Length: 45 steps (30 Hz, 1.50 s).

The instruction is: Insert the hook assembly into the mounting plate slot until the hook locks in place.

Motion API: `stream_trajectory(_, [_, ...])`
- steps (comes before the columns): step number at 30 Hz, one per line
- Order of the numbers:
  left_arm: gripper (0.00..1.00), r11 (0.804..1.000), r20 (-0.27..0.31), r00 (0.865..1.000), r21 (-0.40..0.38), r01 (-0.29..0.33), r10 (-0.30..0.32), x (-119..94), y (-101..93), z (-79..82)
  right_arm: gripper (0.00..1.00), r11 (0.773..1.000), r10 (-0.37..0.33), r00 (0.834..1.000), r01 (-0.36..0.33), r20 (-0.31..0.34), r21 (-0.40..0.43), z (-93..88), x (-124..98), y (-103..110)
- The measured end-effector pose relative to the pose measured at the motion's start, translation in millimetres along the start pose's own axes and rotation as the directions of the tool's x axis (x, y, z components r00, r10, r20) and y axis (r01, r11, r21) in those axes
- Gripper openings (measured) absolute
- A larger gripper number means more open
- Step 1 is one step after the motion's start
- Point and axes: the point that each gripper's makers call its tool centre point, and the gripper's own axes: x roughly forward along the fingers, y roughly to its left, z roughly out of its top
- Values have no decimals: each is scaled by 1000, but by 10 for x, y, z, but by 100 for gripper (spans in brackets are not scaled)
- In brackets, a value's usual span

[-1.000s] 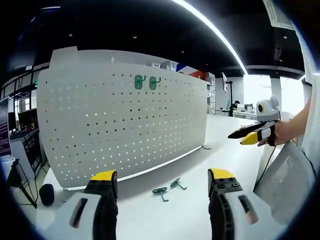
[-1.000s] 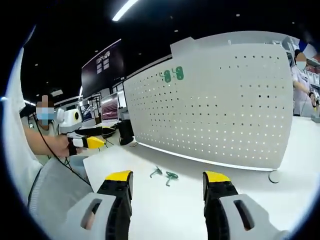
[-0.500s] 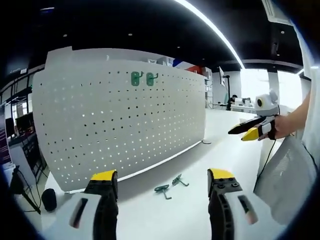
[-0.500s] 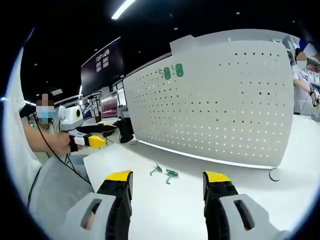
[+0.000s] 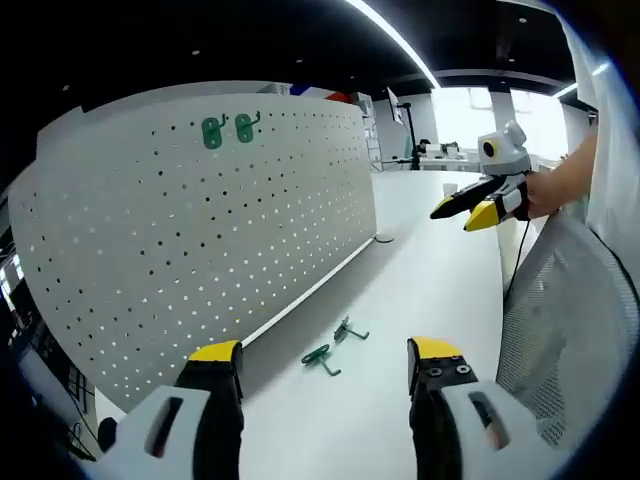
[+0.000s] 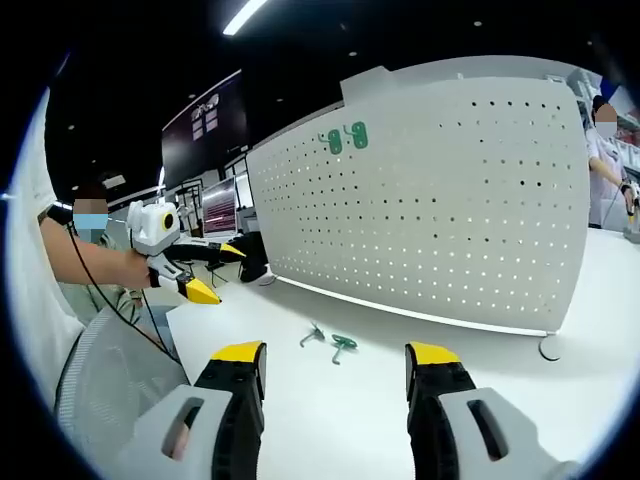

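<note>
So far nothing is held. The left gripper (image 5: 325, 365) hangs above the white table (image 5: 430, 270) with its yellow-tipped jaws spread wide and empty, and the right gripper (image 6: 338, 365) is likewise wide and empty; each looks down its jaws at the same spot.

Two green hooks lie loose on the table near the foot of the pegboard (image 5: 190, 230), which stands upright along the table's far edge. In the left gripper view the nearer hook (image 5: 320, 358) and the farther hook (image 5: 349, 331) lie just beside each other, apart from both jaws. In the right gripper view they are the pair at (image 6: 343, 345) and (image 6: 312, 337), about midway between the board and the near edge.

Two mounted hooks (image 5: 227, 130) already sit high on the pegboard, side by side near its top edge; they probably show the wanted result, and leave open holes beside them for the next hook.

Both grippers stand back from the table, likely so that hooks and board all stay in sight. The insertion has not begun: the step in hand looks like choosing and reaching for a loose hook, which lies flat and thin, so pinching it may be fiddly.
</note>
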Motion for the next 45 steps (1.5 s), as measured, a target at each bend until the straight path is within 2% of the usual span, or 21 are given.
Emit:
stream_trajectory(7, [68,995,-65,996,67,67,-63,109,-37,-59,54,1000,-3,1000,3,2,7,2,-12,-15])
stream_trajectory(10, [68,994,-92,992,61,96,-90,149,-52,-110,53,1000,-4,1000,4,-4,6,-10,-11,-18])
stream_trajectory(17, [66,981,-167,975,98,168,-150,218,-73,-257,53,1000,1,1000,-1,-14,5,-34,1,-7])
stream_trajectory(24, [65,967,-224,958,140,211,-177,297,-45,-346,52,1000,4,1000,-4,-24,1,-57,8,-2])
stream_trajectory(27, [64,958,-251,948,161,238,-193,339,-55,-395,52,1000,5,1000,-5,-29,2,-69,13,2])
stream_trajectory(32, [63,931,-306,926,218,293,-220,431,-75,-483,51,1000,5,999,-4,-35,3,-81,12,4])
stream_trajectory(36, [60,919,-319,920,243,311,-227,503,-45,-504,51,1000,5,999,-4,-38,7,-91,11,1])
stream_trajectory(41, [57,896,-360,901,274,350,-242,585,-16,-583,50,1000,-6,999,6,-40,8,-100,5,-29])
stream_trajectory(45, [54,887,-376,892,281,368,-251,648,10,-631,50,1000,-8,999,8,-43,14,-107,5,-38])
